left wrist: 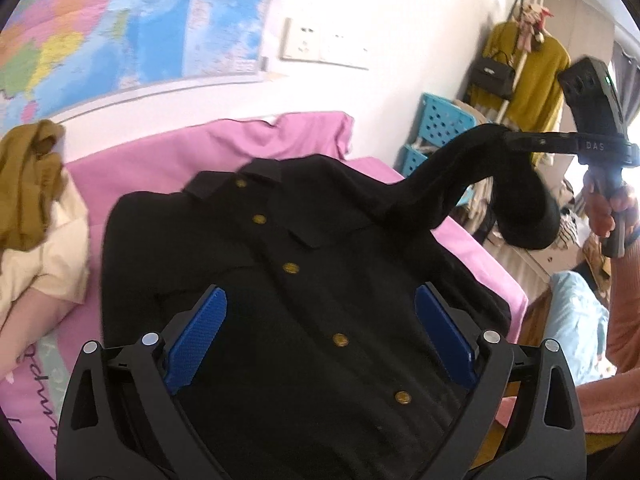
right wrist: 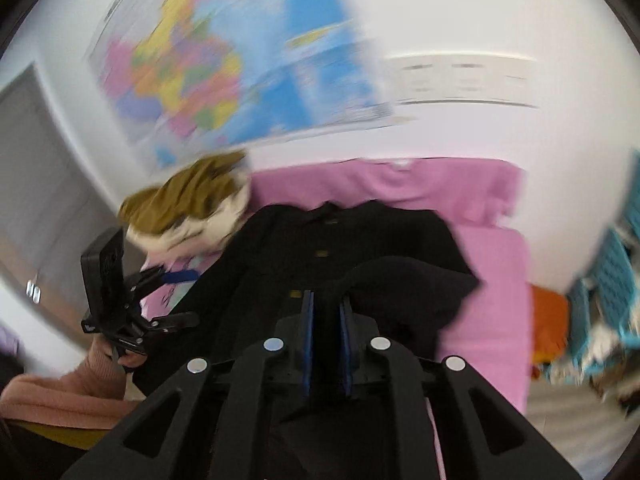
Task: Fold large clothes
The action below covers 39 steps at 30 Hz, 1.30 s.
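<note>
Left side of the left wrist view: an olive garment is heaped on a cream one at the edge of the pink bedding, just beside the black shirt but apart from it. A wall map is seen above.

Centre: the black shirt is laid flat on the pink bedding, button side up. Its long axis runs from the collar at the far end, toward the wall, down to the hem nearest the camera. The row of brass buttons traces that axis, slanting slightly right as it approaches the lens.

The left gripper is held directly over the lower front of the shirt. Its blue pads are spread wide; nothing is clamped, and the fabric is seen between and below them. Contact with the cloth cannot be determined.

Right: one sleeve is lifted off the bed and arcs up and right from the shoulder to the right gripper, where its end is pinched; the rest droops in a loop below.

Right wrist view, motion-blurred: the right gripper's pads are nearly together with black sleeve fabric clamped between them. The shirt body lies ahead and below, collar toward the wall.
</note>
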Motion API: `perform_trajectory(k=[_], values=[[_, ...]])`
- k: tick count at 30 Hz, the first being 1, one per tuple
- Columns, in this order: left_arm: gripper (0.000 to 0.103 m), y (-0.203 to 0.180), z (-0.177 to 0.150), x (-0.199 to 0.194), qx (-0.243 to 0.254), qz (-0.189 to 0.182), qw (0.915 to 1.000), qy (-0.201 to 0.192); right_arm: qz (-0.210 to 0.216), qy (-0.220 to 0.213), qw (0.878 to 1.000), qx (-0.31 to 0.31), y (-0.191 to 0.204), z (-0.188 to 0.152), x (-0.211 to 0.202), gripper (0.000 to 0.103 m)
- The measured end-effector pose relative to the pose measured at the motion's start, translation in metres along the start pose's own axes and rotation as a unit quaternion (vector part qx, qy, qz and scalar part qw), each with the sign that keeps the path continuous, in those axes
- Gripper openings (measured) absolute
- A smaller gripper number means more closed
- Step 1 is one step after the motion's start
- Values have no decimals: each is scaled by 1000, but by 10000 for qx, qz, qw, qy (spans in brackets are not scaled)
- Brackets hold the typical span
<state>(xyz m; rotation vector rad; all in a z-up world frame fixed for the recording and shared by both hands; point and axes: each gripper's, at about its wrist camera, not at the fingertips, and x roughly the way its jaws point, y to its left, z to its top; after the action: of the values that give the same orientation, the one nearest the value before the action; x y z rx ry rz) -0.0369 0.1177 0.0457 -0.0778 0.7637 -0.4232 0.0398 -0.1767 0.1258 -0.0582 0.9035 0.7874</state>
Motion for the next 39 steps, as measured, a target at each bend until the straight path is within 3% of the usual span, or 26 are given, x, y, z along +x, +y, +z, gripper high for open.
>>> perform_trajectory(k=[5,8,9,13,18,21,22,23,24,26,27,28,31,34,37,39], values=[[95,19,-5,-10,-208,89,9997,-27,391,829,9952,-332,41,19,103,18],[96,26,-12,-10,-232,124,9996,63,460,1203,9913,-272,46,15,157,57],[96,27,-14,-9,-209,128,9996,114,518,1227,9908,-220,47,17,163,58],[97,29,-23,1,-139,-50,9994,327,785,997,9918,133,25,18,157,58],[97,9,-20,33,0,-475,9961,745,470,302,9967,591,-27,12,116,64],[97,-13,-17,53,341,-513,9940,905,373,139,9934,1076,-62,1,109,65],[97,-21,-16,64,521,-372,9925,1045,310,74,9916,1256,-75,-6,107,65],[91,-25,-17,72,607,-232,9908,1190,262,77,9907,1331,-83,-10,108,65],[68,-28,-18,83,668,-101,9882,1372,188,97,9899,1404,-90,-15,111,65],[32,-23,-17,90,631,11,9870,1481,139,81,9875,1567,-105,-25,114,65],[19,-16,-15,91,533,14,9872,1500,95,86,9875,1573,-110,-29,116,65],[13,-5,-12,87,337,-38,9889,1444,-10,81,9869,1613,-115,-32,119,65],[10,32,3,60,-278,-275,9932,1094,-32,62,9828,1844,-133,-40,126,65],[9,81,13,27,-1146,-450,9895,761,-86,32,9798,1997,-146,-41,135,65],[9,119,12,6,-1726,-73,9831,601,-116,57,9758,2181,-161,-45,142,71],[21,135,8,5,-1938,557,9765,765,21,76,9732,2299,-168,-48,149,73]])
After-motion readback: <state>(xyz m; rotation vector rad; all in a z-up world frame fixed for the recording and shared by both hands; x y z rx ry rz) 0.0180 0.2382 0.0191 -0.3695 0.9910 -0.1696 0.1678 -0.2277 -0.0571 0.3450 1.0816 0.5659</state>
